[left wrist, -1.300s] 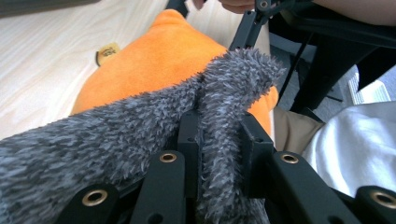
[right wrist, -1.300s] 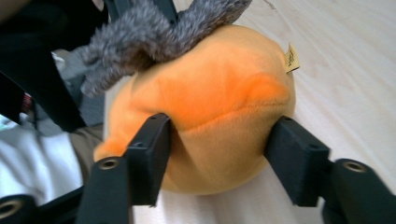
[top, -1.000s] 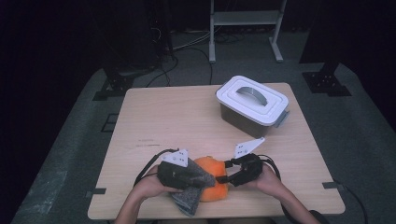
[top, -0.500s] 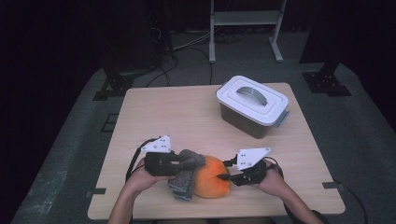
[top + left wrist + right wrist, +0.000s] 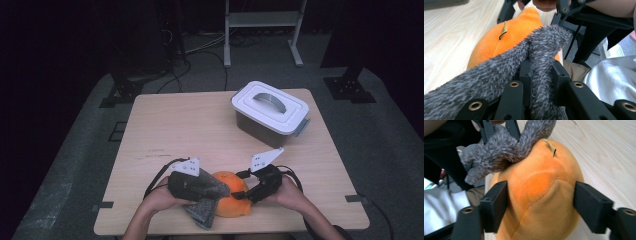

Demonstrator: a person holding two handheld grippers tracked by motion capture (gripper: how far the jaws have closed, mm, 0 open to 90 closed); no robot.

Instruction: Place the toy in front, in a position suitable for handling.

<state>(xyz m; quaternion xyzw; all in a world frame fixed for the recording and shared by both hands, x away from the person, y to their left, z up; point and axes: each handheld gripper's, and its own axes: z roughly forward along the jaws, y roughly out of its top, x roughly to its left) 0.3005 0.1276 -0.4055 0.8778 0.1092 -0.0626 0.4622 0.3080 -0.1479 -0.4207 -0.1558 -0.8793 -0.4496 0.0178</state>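
An orange plush toy [image 5: 231, 200] lies at the table's near edge, with a grey fuzzy fabric piece [image 5: 204, 212] draped against its left side. My left gripper [image 5: 541, 70] is shut on a fold of the grey fabric [image 5: 499, 75], which fills the gap between its jaws. In the high view the left gripper [image 5: 220, 189] comes in from the left. My right gripper [image 5: 540, 202] straddles the orange plush [image 5: 541, 187] with a pad on each flank. Its jaws have just been opening, with the plush still bulging past both pads. In the high view the right gripper [image 5: 239, 192] reaches the toy from the right.
A grey bin with a white handled lid [image 5: 270, 107] stands at the back right of the wooden table [image 5: 180, 125]. Both of the person's hands rest at the near edge. A metal stand and cables lie on the dark floor beyond.
The left gripper, with the grey fabric in it, has shifted slightly right and down towards the plush since half a second ago. The right hand has stayed in place on the toy.
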